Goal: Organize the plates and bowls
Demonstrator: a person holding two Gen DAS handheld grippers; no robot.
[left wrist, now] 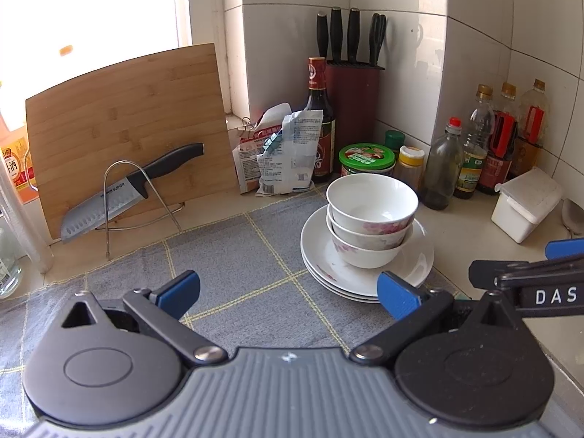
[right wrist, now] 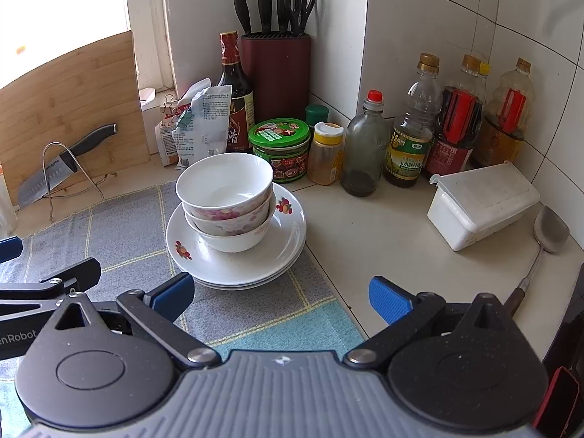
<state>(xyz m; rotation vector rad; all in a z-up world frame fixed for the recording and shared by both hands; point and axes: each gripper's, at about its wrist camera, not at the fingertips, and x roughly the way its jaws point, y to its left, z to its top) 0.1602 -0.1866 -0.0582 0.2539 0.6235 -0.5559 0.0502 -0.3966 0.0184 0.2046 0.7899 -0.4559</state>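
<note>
Left wrist view: mounted behind left tool (left wrist: 288,292), low over grey cloth (left wrist: 233,255), facing tiled corner at 12 o'clock. Dish stack (left wrist: 365,252) near, at 1 o'clock. Cutting board (left wrist: 127,127) at 10 o'clock. Right tool (left wrist: 529,277) intrudes at 3 o'clock.

Right wrist view: mounted behind right tool (right wrist: 281,297), same height, same heading, set further right. Dish stack (right wrist: 233,233) near, at 11 o'clock. Bare worktop (right wrist: 383,226) at 1 o'clock. Left tool (right wrist: 51,281) intrudes at 9 o'clock.

Shared: dish stack, knife block (left wrist: 352,102) (right wrist: 275,73), bottle row (left wrist: 485,142) (right wrist: 449,120), white box (left wrist: 525,204) (right wrist: 481,204).
</note>
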